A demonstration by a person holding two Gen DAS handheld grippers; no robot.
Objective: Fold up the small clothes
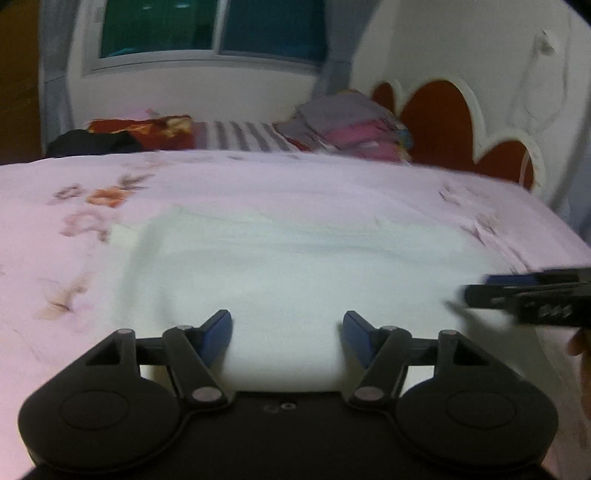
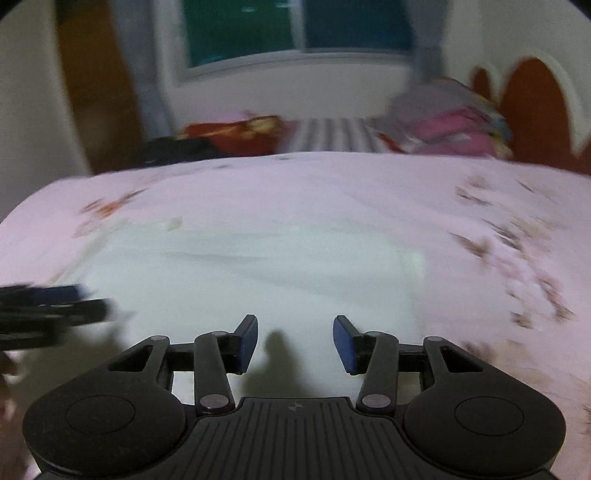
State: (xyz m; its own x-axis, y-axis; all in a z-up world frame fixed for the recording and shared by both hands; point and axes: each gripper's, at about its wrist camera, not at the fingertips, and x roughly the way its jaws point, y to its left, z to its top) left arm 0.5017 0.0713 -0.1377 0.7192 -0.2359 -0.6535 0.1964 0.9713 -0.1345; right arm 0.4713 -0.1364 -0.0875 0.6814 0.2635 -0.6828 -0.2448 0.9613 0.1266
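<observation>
A white garment (image 1: 295, 266) lies spread flat on the pink floral bedsheet (image 1: 55, 221); it also shows in the right wrist view (image 2: 258, 273). My left gripper (image 1: 287, 334) is open and empty, just above the garment's near edge. My right gripper (image 2: 295, 341) is open and empty over the same near edge, to the right. The right gripper shows at the right edge of the left wrist view (image 1: 532, 295). The left gripper shows at the left edge of the right wrist view (image 2: 55, 306). Both views are blurred.
A pile of folded pink and grey clothes (image 1: 347, 125) sits at the back right by the red and white headboard (image 1: 443, 118). A red cloth (image 1: 147, 129) and a black cloth (image 1: 96, 144) lie at the back left. A window (image 1: 210, 29) is behind.
</observation>
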